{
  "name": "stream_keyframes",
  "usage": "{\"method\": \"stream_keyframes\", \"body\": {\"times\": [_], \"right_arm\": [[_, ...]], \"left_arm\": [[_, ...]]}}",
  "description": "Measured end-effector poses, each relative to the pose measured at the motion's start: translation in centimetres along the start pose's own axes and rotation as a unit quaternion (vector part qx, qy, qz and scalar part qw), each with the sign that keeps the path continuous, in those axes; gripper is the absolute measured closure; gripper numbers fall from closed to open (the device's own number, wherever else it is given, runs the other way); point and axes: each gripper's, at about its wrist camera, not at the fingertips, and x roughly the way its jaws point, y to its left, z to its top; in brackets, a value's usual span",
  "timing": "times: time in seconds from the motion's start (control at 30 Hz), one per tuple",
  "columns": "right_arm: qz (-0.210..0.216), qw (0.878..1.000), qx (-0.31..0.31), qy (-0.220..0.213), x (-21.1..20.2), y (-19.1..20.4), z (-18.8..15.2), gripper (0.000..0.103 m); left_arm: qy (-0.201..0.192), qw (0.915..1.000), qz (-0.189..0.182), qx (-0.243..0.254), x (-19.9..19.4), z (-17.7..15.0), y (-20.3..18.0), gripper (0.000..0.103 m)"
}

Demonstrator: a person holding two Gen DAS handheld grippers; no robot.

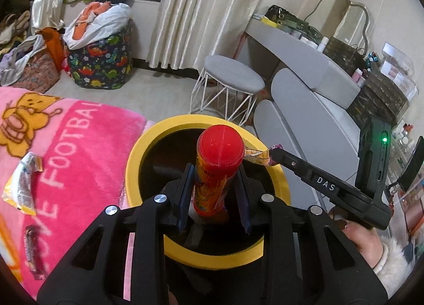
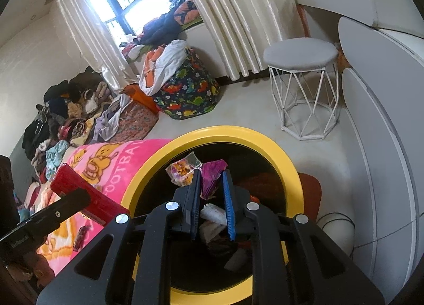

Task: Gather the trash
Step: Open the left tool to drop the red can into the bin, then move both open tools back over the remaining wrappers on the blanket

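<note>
A tall snack can with a red cap (image 1: pixel 220 146) stands upright between the pads of my left gripper (image 1: pixel 215 170), which is shut on it above the mouth of the black bin with a yellow rim (image 1: pixel 159 133). My right gripper (image 1: pixel 271 156) reaches in from the right with a crumpled wrapper (image 1: pixel 255 157) over the rim. In the right wrist view, my right gripper (image 2: pixel 211 172) is shut on the purple and orange wrapper (image 2: pixel 212 166) above the bin (image 2: pixel 238 131). The can (image 2: pixel 87 193) and left gripper (image 2: pixel 76 200) show at the left.
A pink blanket (image 1: pixel 79 146) beside the bin carries a yellow-white wrapper (image 1: pixel 23 180) and a small dark wrapper (image 1: pixel 31 249). Paper scraps (image 2: pixel 214 212) lie inside the bin. A grey stool (image 1: pixel 233 80), a grey dressing table (image 1: pixel 304 48) and a dinosaur-print bag (image 1: pixel 100 64) stand beyond.
</note>
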Motion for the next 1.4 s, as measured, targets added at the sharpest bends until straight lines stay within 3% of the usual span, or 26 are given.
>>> {"method": "stream_keyframes", "body": {"times": [0.17,0.33,0.47,0.57,0.6,0.77,0.97,1.4], "right_arm": [[-0.003,1.0,0.006,0.0,-0.1,-0.3,0.0,0.085],[-0.007,1.0,0.014,-0.002,-0.1,-0.7,0.1,0.073],[-0.009,1.0,0.016,-0.003,-0.1,-0.9,0.1,0.067],[-0.009,1.0,0.016,-0.003,-0.2,-0.9,0.1,0.061],[-0.008,1.0,0.015,-0.003,-0.2,-0.8,0.1,0.059],[-0.002,1.0,0.012,-0.007,-0.5,-0.3,0.2,0.045],[0.012,1.0,-0.009,-0.017,-1.0,1.7,0.0,0.038],[0.062,0.996,-0.059,-0.005,-0.3,7.3,-1.0,0.036]], "left_arm": [[0.009,0.9999,-0.003,0.006,1.1,0.1,-0.4,0.079],[0.016,0.9998,-0.004,0.014,1.8,0.1,-0.8,0.075],[0.014,0.9998,0.0,0.017,1.7,0.1,-0.8,0.05],[0.008,0.9997,0.011,0.019,1.3,0.0,-0.7,0.015],[0.003,0.9997,0.014,0.019,1.0,0.0,-0.6,0.011],[-0.019,0.9986,0.043,0.027,-0.3,0.0,-0.2,0.011],[-0.043,0.9968,0.066,0.019,-2.0,0.1,1.1,0.011],[-0.077,0.9907,0.111,-0.019,-5.6,-0.1,5.6,0.011]]}}
